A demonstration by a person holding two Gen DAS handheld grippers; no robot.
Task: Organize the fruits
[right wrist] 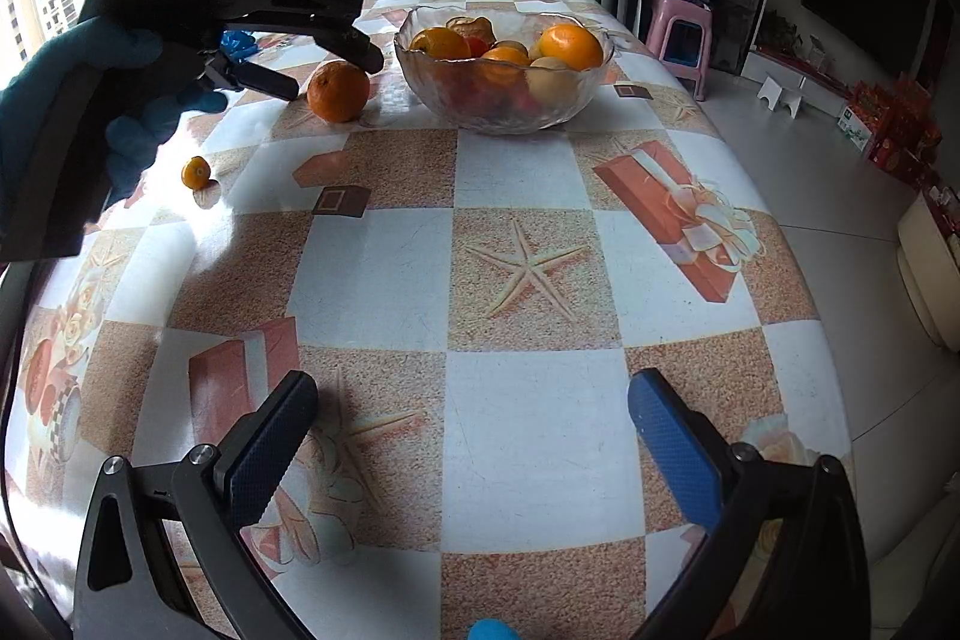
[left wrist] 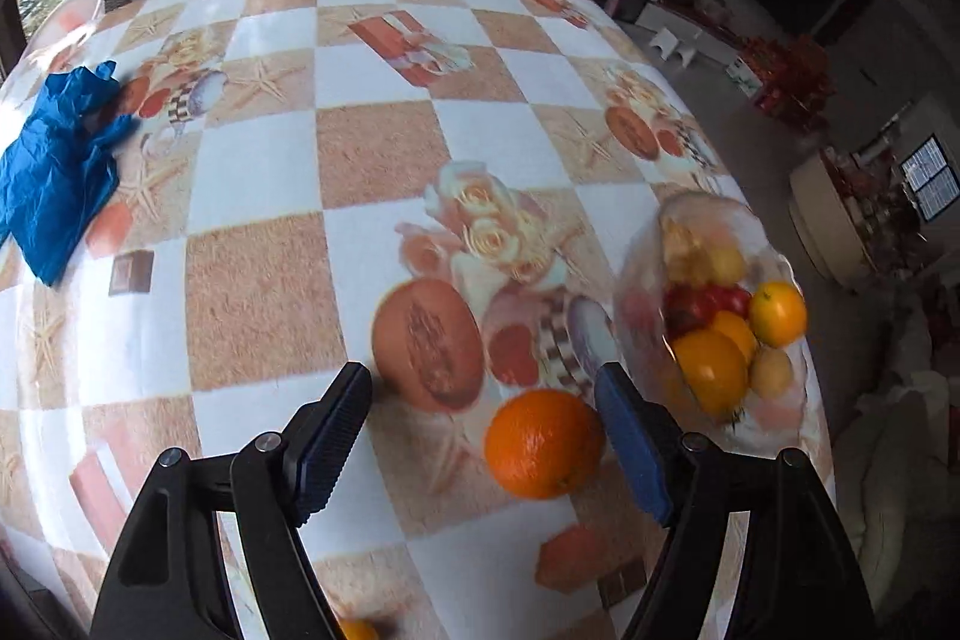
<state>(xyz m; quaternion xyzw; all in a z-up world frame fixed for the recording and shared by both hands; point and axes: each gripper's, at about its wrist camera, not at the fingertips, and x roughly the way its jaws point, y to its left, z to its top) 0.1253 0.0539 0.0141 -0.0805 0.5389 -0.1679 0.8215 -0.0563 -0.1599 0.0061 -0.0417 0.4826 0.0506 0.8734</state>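
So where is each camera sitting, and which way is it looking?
Left wrist: sits on the left gripper, looking down its open fingers at the big orange lying between them, bowl to the right.
Right wrist: sits on the right gripper, facing across the table toward the bowl; its own open fingers show, plus the gloved left hand.
Both views share: big orange, bowl of fruit, checked tablecloth.
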